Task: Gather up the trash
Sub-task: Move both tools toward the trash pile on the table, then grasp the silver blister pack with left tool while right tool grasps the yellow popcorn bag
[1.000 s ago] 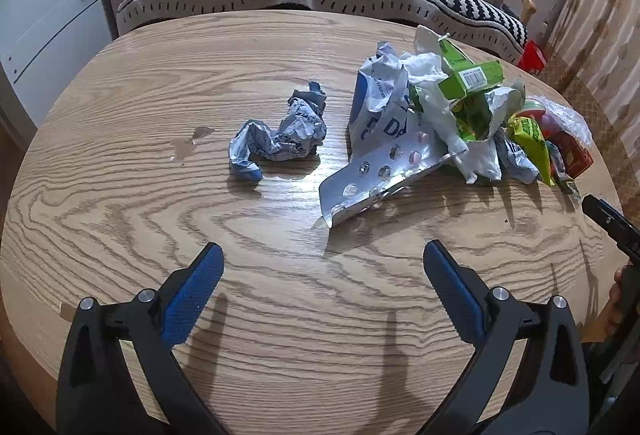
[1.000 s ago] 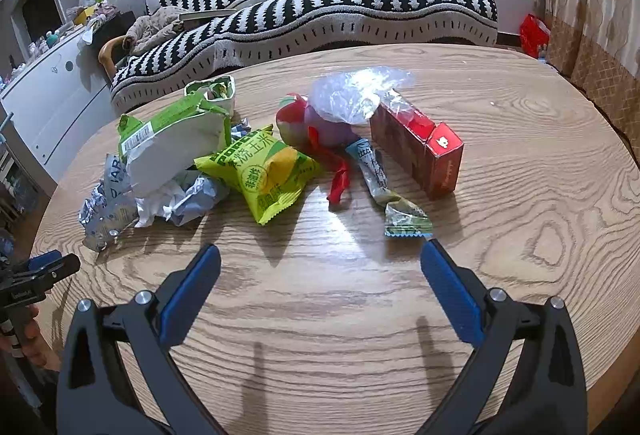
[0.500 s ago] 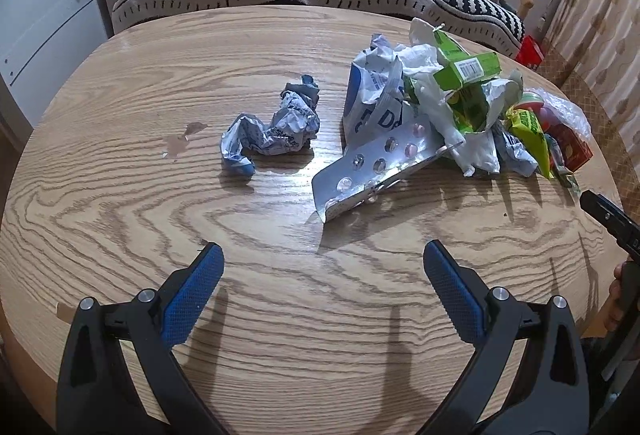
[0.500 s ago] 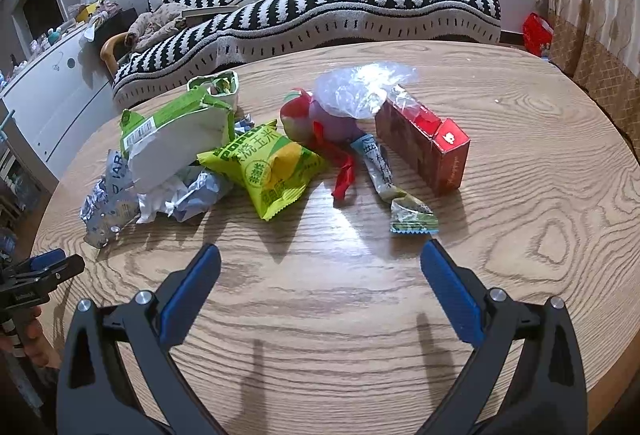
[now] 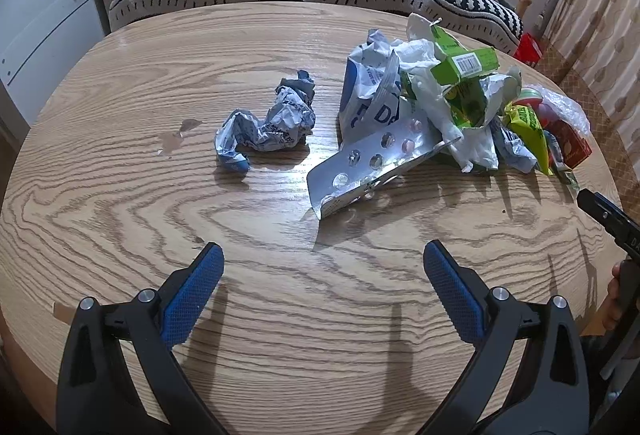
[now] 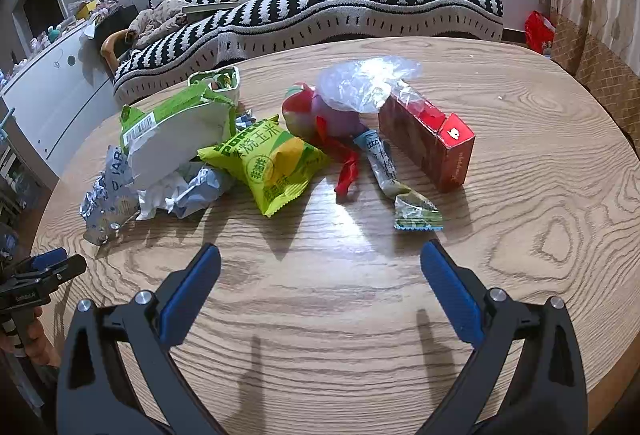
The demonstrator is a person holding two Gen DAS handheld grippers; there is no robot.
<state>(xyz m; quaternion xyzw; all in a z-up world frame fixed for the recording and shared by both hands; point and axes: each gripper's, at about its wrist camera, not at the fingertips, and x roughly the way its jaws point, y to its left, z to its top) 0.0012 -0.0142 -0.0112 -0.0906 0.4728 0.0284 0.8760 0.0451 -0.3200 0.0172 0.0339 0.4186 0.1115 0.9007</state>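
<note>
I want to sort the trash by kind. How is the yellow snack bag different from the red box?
The yellow snack bag is soft, crinkled and lies flat, while the red box is stiff with straight edges and corners. The bag leans against the pile of torn wrappers; the box sits on the far side, partly under a clear plastic bag. Both rest on the wooden table, untouched by either gripper.

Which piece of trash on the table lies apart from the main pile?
The crumpled blue-and-white wrapper. It sits alone on bare wood, left of the blister pack, while everything else overlaps in one heap.
</note>
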